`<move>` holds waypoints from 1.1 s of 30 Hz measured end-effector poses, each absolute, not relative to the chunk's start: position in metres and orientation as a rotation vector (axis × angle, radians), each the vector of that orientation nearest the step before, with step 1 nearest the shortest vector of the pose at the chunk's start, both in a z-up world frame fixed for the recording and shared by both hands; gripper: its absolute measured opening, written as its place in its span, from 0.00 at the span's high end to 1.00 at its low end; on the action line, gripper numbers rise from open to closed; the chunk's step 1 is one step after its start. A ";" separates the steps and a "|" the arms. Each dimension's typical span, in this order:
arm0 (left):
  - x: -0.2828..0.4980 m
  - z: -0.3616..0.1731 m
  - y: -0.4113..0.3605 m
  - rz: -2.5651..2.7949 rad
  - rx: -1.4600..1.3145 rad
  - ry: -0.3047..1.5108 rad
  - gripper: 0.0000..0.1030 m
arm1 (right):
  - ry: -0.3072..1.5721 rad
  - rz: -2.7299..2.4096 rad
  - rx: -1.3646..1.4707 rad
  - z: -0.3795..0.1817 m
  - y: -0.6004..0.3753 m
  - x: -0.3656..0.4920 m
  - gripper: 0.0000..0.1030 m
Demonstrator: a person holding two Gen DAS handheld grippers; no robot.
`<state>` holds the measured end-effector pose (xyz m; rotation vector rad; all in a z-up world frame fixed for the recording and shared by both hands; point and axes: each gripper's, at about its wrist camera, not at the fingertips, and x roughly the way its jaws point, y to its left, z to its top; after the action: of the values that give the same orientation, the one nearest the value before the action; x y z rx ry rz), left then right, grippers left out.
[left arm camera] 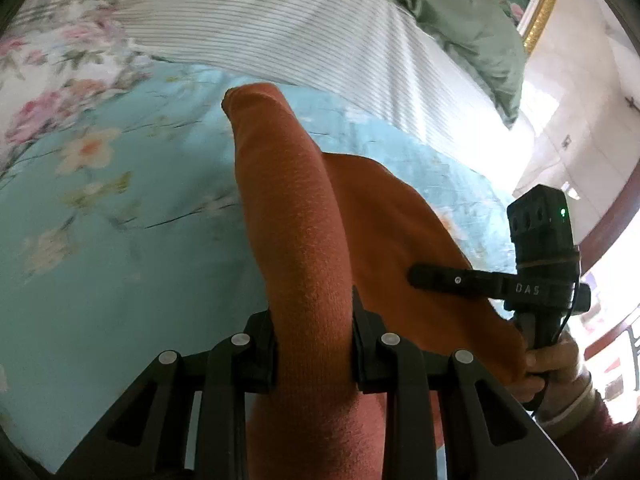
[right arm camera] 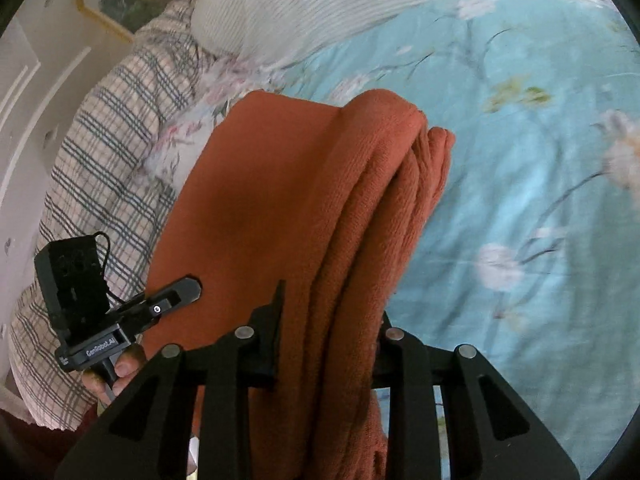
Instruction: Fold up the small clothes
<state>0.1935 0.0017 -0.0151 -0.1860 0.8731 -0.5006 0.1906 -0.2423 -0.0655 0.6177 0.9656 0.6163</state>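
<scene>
Both hand-held grippers have hold of the same orange garment, lifted above the bed. The left hand-held gripper (left arm camera: 314, 344) is closed to a narrow gap on a thick roll of the garment (left arm camera: 292, 240), its pads pressing the cloth from both sides. The right hand-held gripper (right arm camera: 330, 340) is likewise nearly closed, on a stack of several folded layers of the same garment (right arm camera: 320, 200).

The relation that matters: in each wrist view the cloth runs straight ahead from between the fingers, its long axis along the line the gripper points, while the sheet between the two grips spans sideways from one to the other. In the left view the other gripper (left arm camera: 540, 280) sits to the right; in the right view its partner (right arm camera: 100, 312) sits to the left. Neither hand (left arm camera: 556, 360) is nearer; each holds one end. Below lies the blue floral bedspread (left arm camera: 120, 240), well clear of the hanging cloth, so setting it down likely means lowering both ends together.

Readable writing: "DAS" on the right gripper's body, "GenRobot.AI" on the left's. Beyond are a striped pillow (left arm camera: 280, 32) and a plaid one (right arm camera: 112, 140).
</scene>
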 end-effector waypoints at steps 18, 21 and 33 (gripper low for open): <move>0.184 -0.063 0.051 -0.392 -0.251 0.939 0.56 | 1.037 0.500 0.597 -0.087 -0.244 0.188 0.44; 0.179 -0.053 0.057 -0.370 -0.231 0.910 0.56 | 1.002 0.464 0.605 -0.079 -0.257 0.189 0.44; 0.186 -0.013 0.042 -0.448 -0.190 0.801 0.58 | 0.950 0.428 0.551 -0.055 -0.245 0.226 0.62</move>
<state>0.1856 0.0423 -0.0126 -0.1903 0.8008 -0.4478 0.2263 -0.2452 -0.0546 0.5514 0.9501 0.4275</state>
